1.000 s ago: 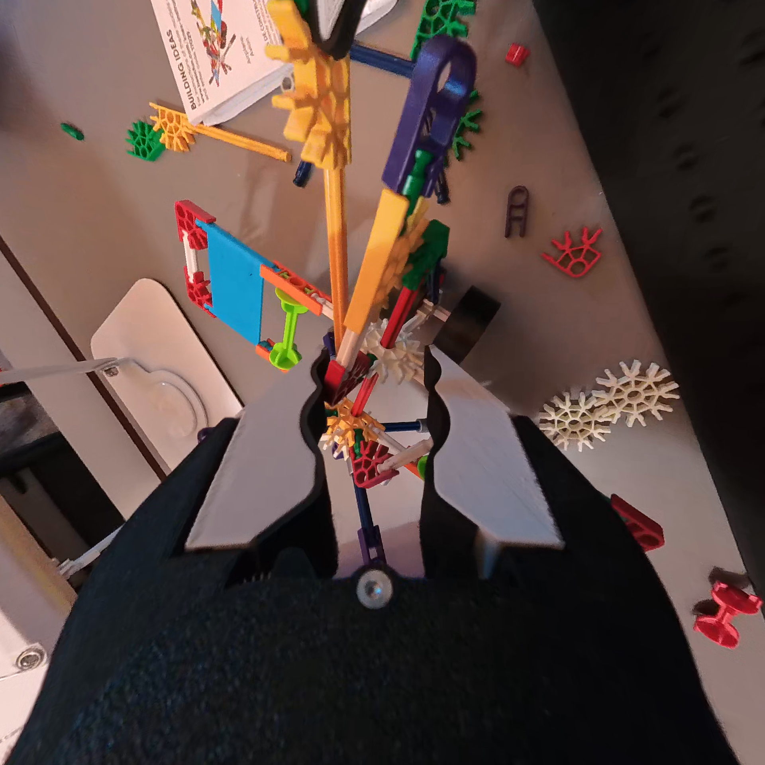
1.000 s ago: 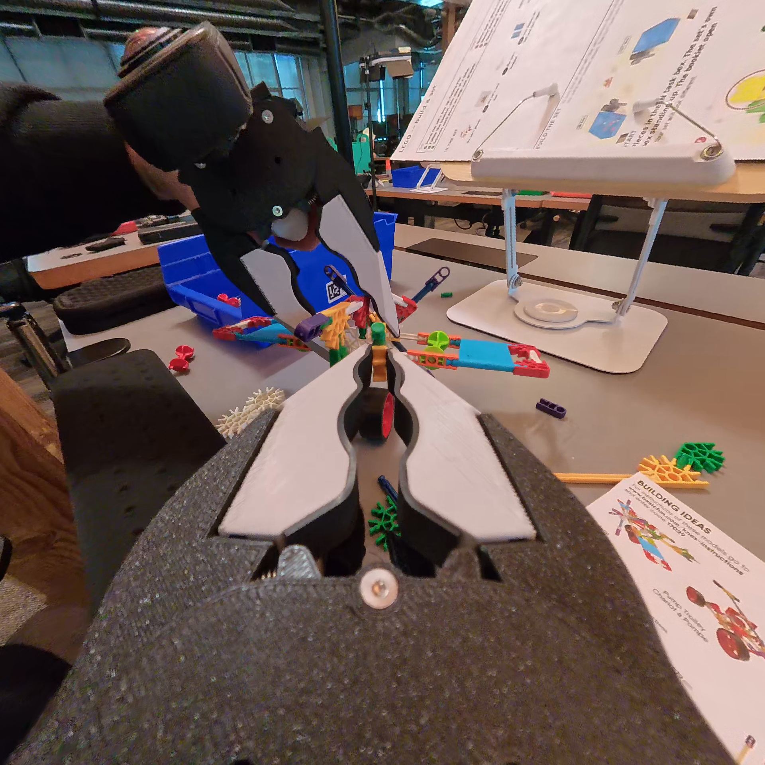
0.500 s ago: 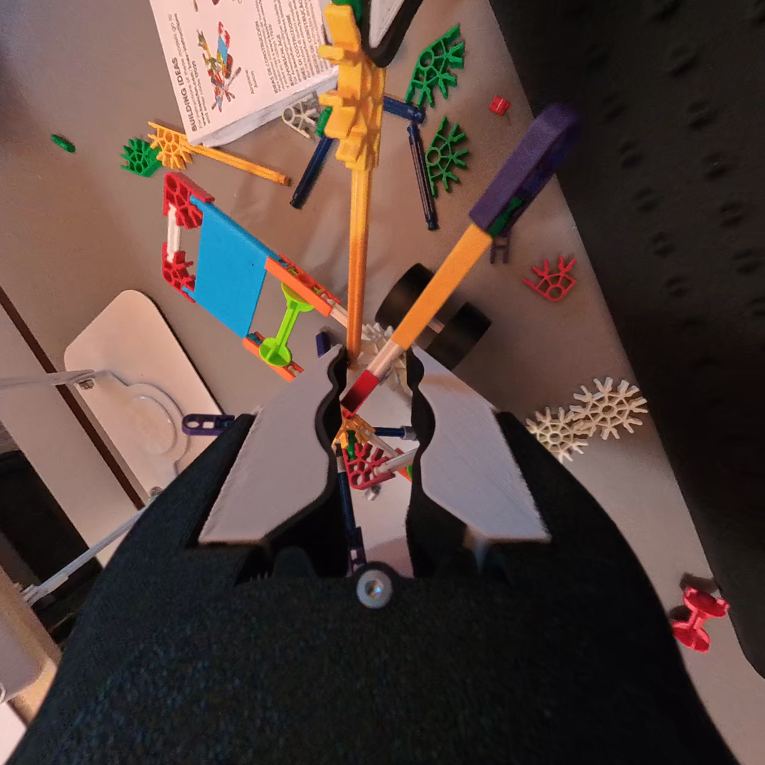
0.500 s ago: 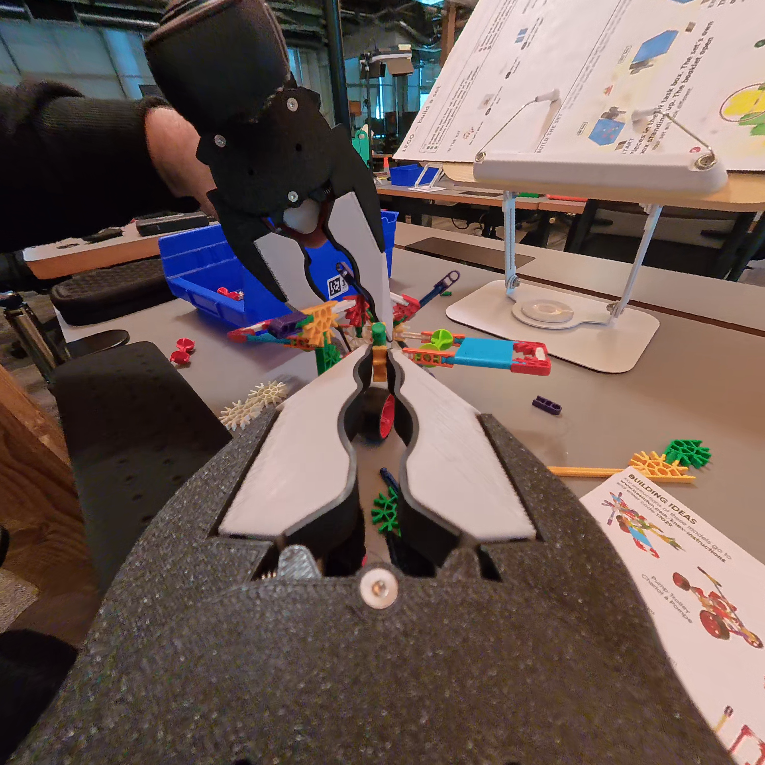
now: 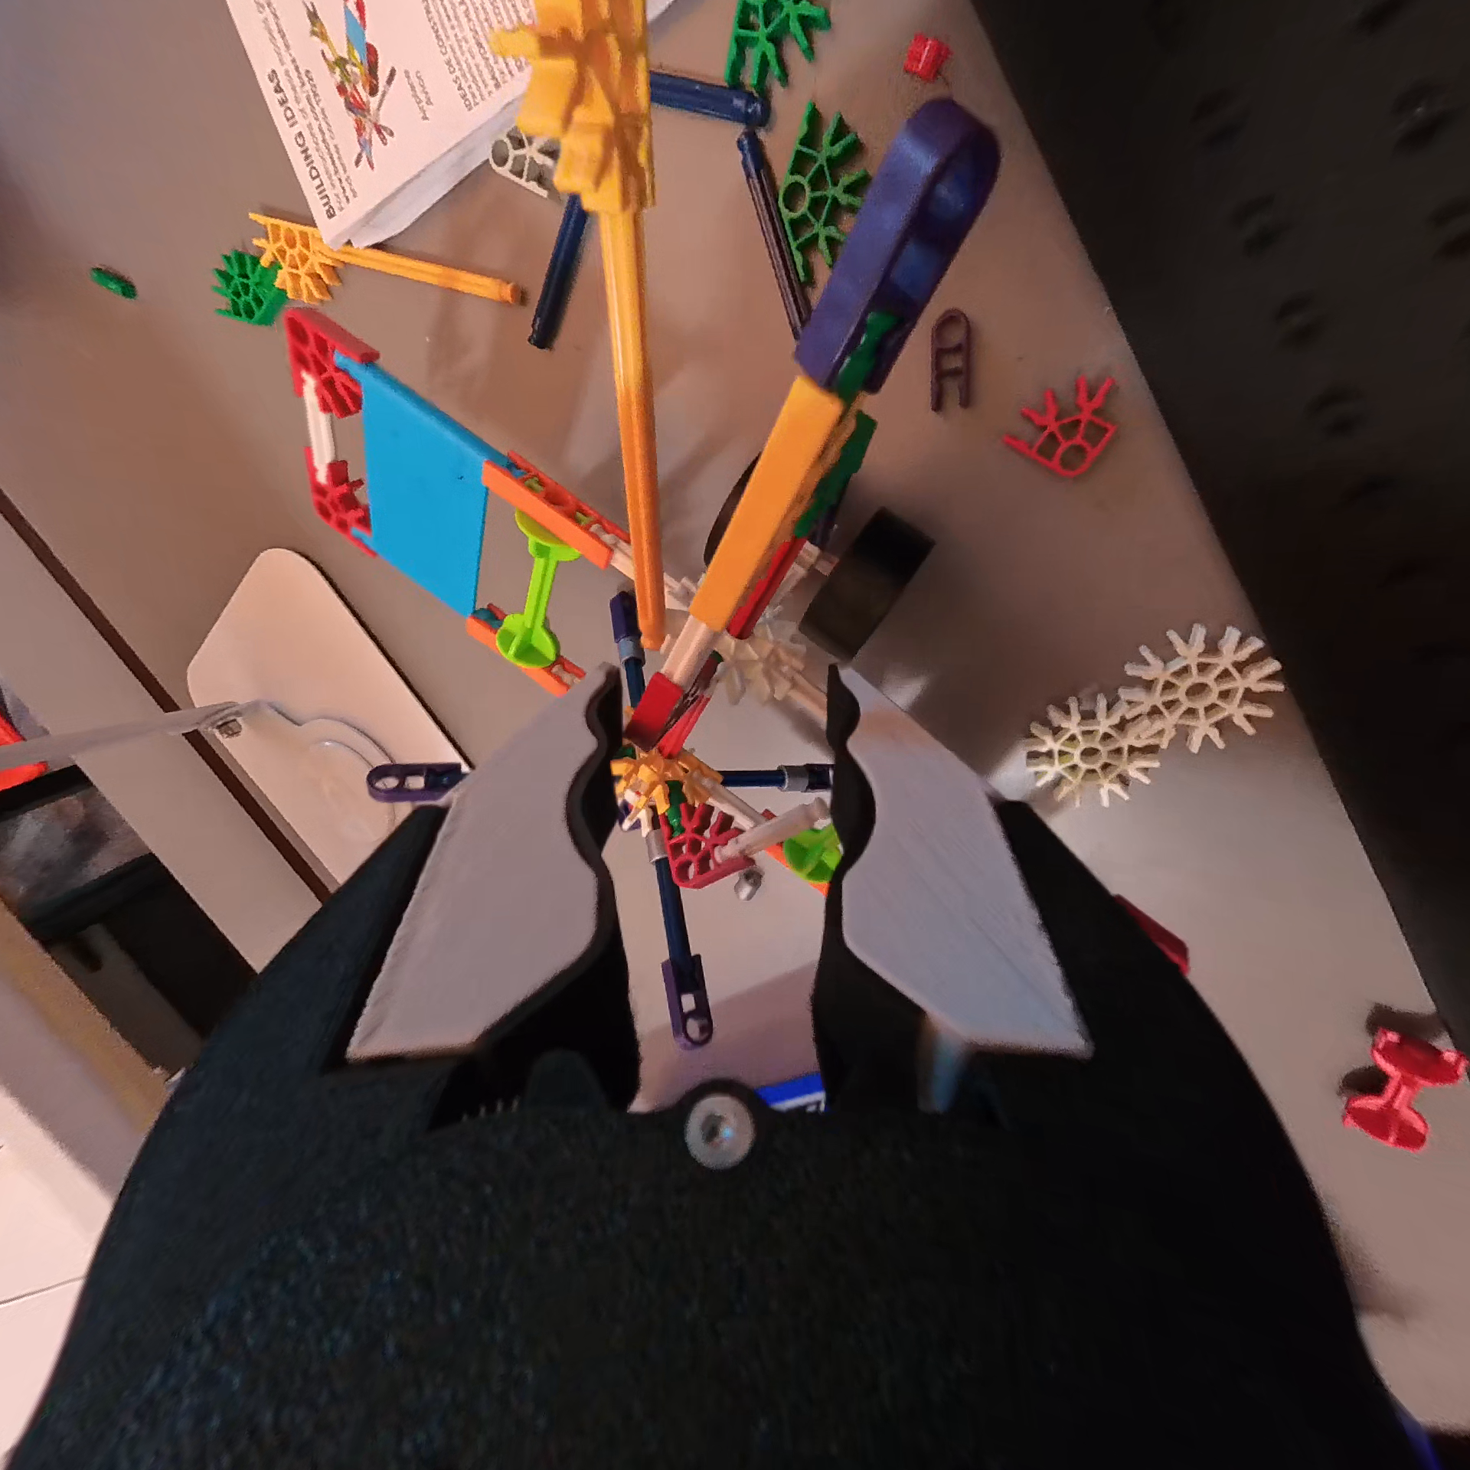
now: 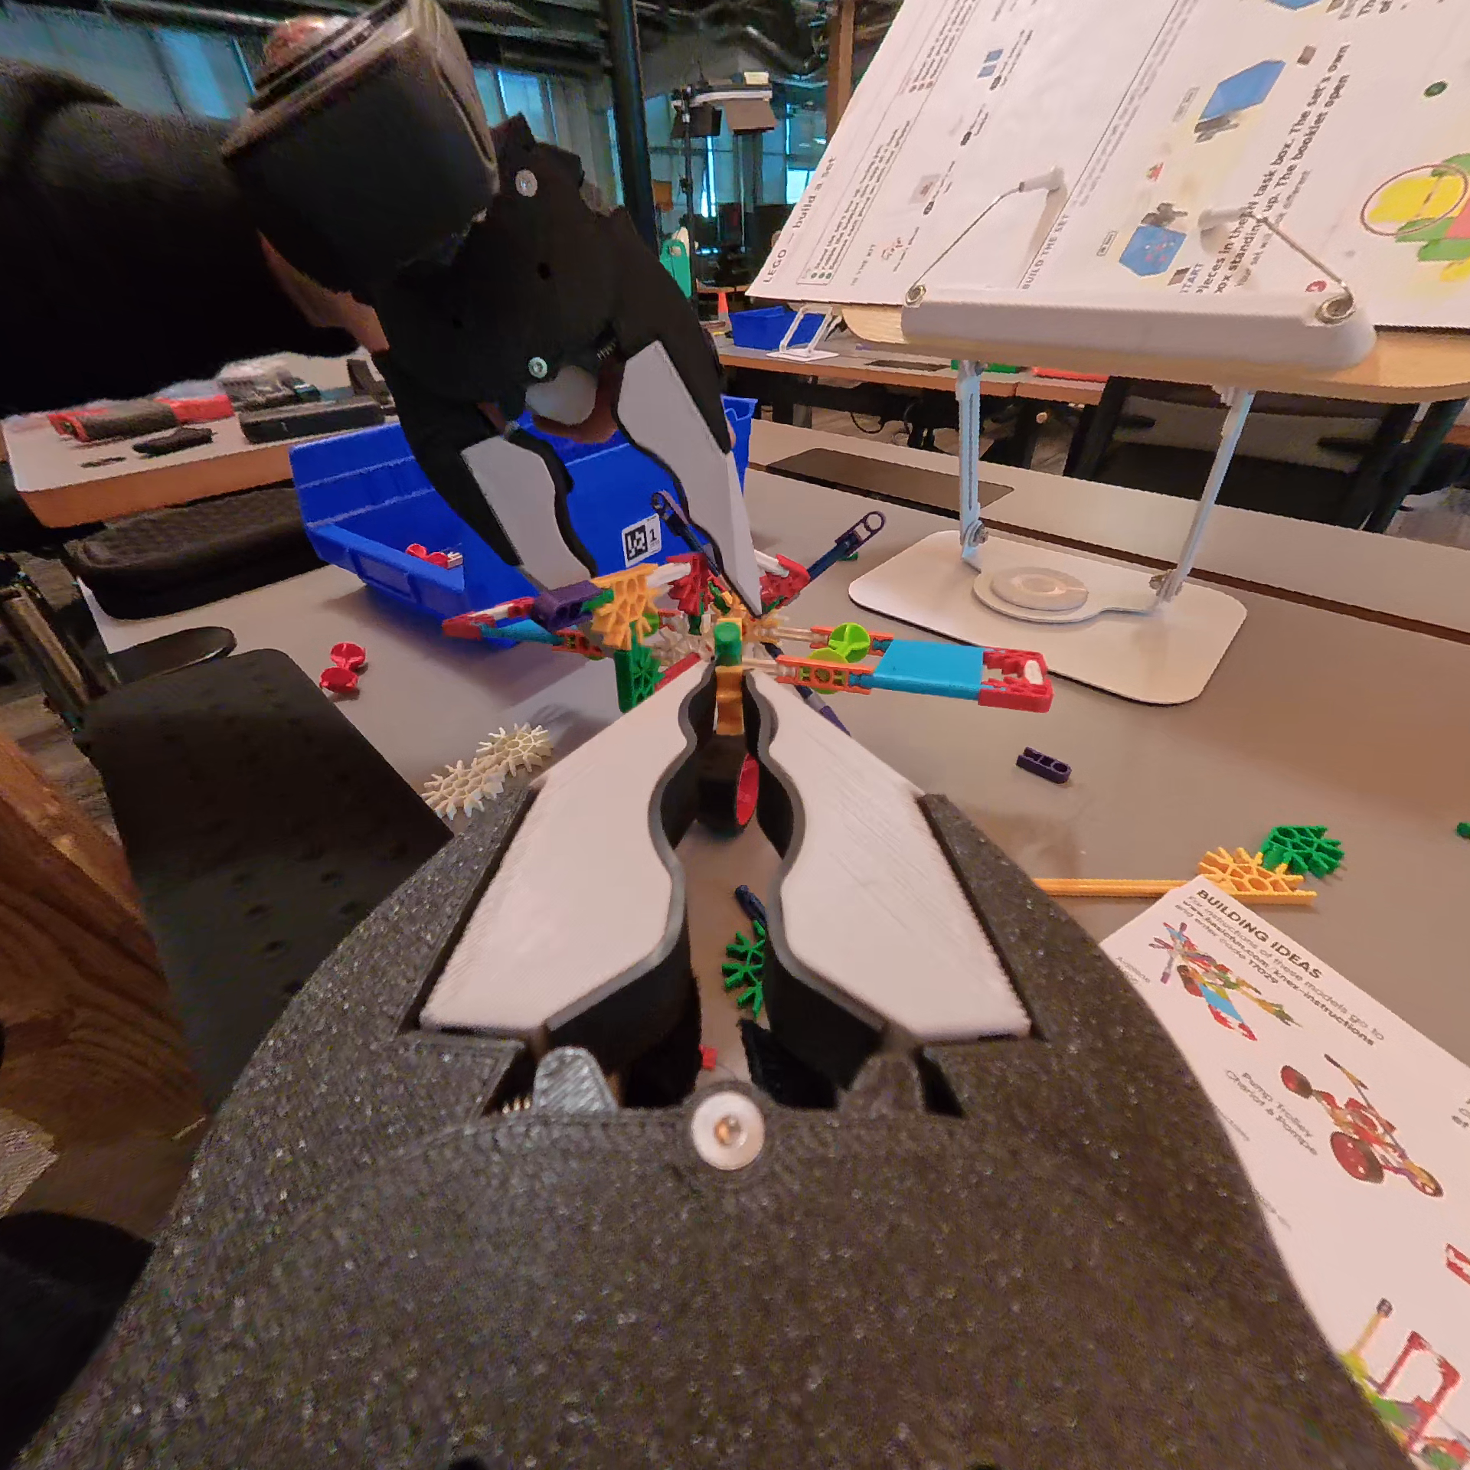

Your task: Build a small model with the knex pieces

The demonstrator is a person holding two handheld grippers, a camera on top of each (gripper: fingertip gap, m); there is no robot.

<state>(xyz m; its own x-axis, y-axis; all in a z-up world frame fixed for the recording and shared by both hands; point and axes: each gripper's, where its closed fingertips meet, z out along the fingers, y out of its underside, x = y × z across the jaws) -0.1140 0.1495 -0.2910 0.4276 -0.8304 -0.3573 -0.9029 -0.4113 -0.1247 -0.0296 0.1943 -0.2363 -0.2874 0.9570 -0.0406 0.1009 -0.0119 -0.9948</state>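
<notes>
- While parted, the left gripper (image 5: 720, 700) straddles the multicoloured plastic rod-and-connector model (image 5: 676, 764), apparently holding nothing.
- Right gripper (image 6: 728, 684) pinches the model's orange rod (image 6: 728, 700), pointing twelve o'clock.

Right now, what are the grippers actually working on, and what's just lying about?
In hand: toy model, right gripper shut on its orange rod, left gripper open astride its hub.
Lying about: white snowflake connectors, red spool, green connectors, booklet, blue bin, document stand.
</notes>
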